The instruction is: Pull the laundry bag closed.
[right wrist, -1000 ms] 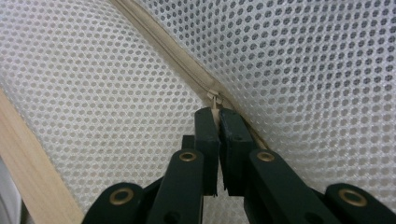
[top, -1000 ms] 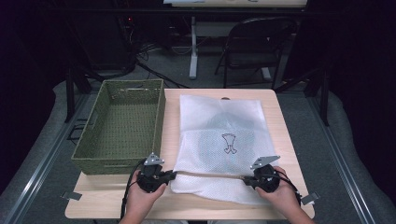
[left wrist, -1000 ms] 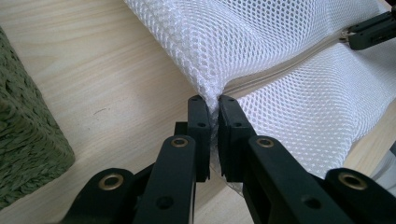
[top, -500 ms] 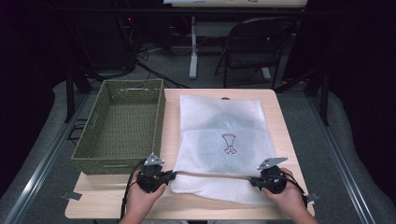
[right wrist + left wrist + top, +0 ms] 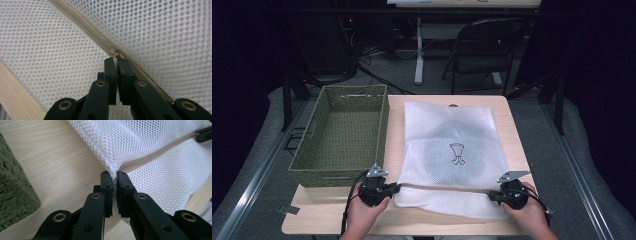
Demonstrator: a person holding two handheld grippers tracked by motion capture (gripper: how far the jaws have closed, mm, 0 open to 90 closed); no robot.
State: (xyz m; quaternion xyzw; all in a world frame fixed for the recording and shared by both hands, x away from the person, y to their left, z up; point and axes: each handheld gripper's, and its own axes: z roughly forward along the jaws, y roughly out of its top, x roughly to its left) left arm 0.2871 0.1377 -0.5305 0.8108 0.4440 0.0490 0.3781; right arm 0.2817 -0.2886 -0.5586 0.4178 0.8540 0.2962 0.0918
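The left gripper [image 5: 113,175] is clamped on the near left corner of the white mesh zip-up laundry bag [image 5: 452,150], jaws closed on a pinch of fabric at the zip's end, evidently to anchor the bag. The right gripper [image 5: 115,60] is closed on the small metal zip pull [image 5: 114,53] on the beige zipper [image 5: 150,153], which runs straight between the two grippers (taut enough to slide along, I judge). The bag lies flat on the pale wooden table [image 5: 512,115], beyond both grippers. A green woven rectangular basket [image 5: 342,132] sits just beyond the left gripper, beside the bag, not in the zipper's way.
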